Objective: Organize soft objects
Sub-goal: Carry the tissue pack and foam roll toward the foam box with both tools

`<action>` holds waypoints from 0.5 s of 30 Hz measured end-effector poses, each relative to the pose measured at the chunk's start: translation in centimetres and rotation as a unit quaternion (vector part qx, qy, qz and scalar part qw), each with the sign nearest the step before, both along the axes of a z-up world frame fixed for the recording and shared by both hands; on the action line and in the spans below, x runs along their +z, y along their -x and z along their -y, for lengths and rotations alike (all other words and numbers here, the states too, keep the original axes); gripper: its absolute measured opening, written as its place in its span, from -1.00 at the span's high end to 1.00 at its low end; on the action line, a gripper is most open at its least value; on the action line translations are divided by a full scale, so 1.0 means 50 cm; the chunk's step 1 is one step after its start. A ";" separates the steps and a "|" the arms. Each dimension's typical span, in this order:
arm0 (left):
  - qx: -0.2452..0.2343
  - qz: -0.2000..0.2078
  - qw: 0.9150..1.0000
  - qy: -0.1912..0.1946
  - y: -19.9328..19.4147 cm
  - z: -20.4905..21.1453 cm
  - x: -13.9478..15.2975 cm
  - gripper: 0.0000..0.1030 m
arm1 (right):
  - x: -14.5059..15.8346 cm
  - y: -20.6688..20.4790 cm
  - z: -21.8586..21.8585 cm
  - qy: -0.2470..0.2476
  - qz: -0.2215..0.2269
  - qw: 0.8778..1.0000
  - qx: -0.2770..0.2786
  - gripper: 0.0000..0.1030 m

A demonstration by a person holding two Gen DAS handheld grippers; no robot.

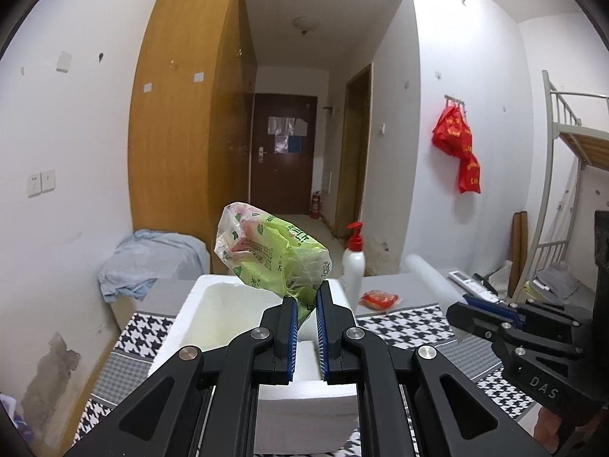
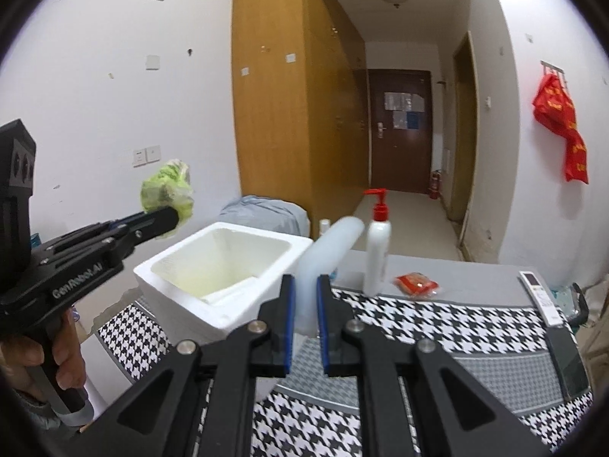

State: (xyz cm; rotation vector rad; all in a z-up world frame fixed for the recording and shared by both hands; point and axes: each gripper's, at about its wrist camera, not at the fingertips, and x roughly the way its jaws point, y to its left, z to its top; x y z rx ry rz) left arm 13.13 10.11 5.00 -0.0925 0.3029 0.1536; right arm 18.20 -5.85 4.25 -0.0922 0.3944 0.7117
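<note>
Green plastic bag point(image 1: 272, 253) hangs pinched in the left gripper point(image 1: 306, 337) above the empty foam box point(image 2: 224, 266); the right gripper point(image 2: 305, 321) clamps a white roll point(image 2: 329, 251) — nothing stowed yet, red packet point(image 2: 416, 283) lies on the table.

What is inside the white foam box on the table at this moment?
The white foam box looks empty: only its yellowish inner walls and floor show. The near inner corner is hidden by the rim. The green plastic bag, gripped by the left gripper, is above the box, not inside.
</note>
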 end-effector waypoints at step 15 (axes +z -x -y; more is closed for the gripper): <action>0.019 -0.050 0.999 0.012 -0.070 -0.074 -0.044 0.15 | -0.008 -0.019 -0.071 0.018 -0.004 1.000 0.011 0.74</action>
